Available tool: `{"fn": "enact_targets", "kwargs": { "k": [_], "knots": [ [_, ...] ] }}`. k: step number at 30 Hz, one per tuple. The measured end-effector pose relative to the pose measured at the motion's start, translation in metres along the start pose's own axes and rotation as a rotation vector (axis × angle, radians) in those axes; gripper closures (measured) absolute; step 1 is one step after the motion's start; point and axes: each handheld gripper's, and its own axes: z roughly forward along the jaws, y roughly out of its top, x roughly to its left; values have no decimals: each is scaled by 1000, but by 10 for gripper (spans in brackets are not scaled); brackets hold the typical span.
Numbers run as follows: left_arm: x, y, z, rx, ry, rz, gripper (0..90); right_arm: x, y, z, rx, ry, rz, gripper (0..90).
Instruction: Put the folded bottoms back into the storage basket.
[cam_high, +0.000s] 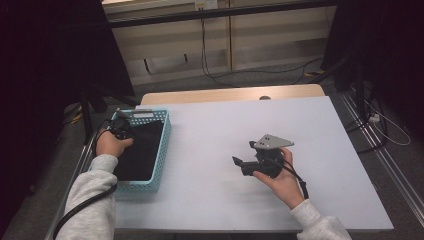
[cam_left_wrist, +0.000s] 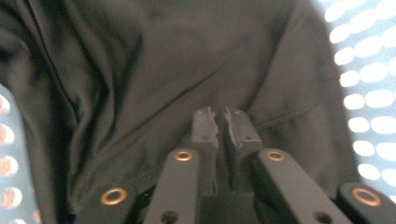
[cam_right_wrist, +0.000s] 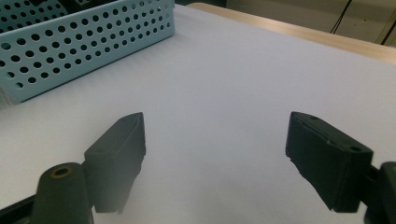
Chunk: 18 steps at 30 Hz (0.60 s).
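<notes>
A lab-like recording room: black curtains (cam_high: 60, 55), loose floor cables (cam_high: 260, 71), a plain white table (cam_high: 225, 200).

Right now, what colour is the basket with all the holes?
Light blue basket, clearest in the right gripper view.

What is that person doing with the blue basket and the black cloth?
A person holds a gripper in each hand at a white table. The left gripper is down inside the light blue basket, right over the dark cloth that lies in it. Its jaws are closed together, but whether they pinch any cloth is hard to tell. The right gripper waits open over the bare table, holding nothing.
</notes>
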Motion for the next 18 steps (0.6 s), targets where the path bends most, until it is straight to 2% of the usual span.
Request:
{"fn": "enact_targets", "kwargs": {
  "k": [2, 3, 5, 8, 10, 11, 16, 18],
  "knots": [
    [2, -3, 7, 30, 0, -9, 847, -3, -2, 0, 5, -4, 7, 194],
    [3, -4, 9, 14, -2, -22, 850, -3, -3, 0, 9, -5, 7, 193],
    [4, -4, 8, 15, -4, -29, 866, -5, -4, 1, 13, 2, 5, 189],
    [4, -4, 8, 49, 12, -14, 888, -8, -6, 2, 27, 1, 8, 189],
    [6, -5, 9, 49, 8, -35, 894, -8, -7, 2, 33, -1, 9, 188],
    [8, -5, 8, 58, 3, -31, 896, -8, -7, 2, 33, -1, 9, 188],
    [15, -4, 7, 82, 42, -35, 900, -8, -7, 2, 32, 0, 6, 188],
    [18, -5, 6, 90, 45, -31, 900, -8, -8, 2, 36, 1, 3, 189]
  ]
}}
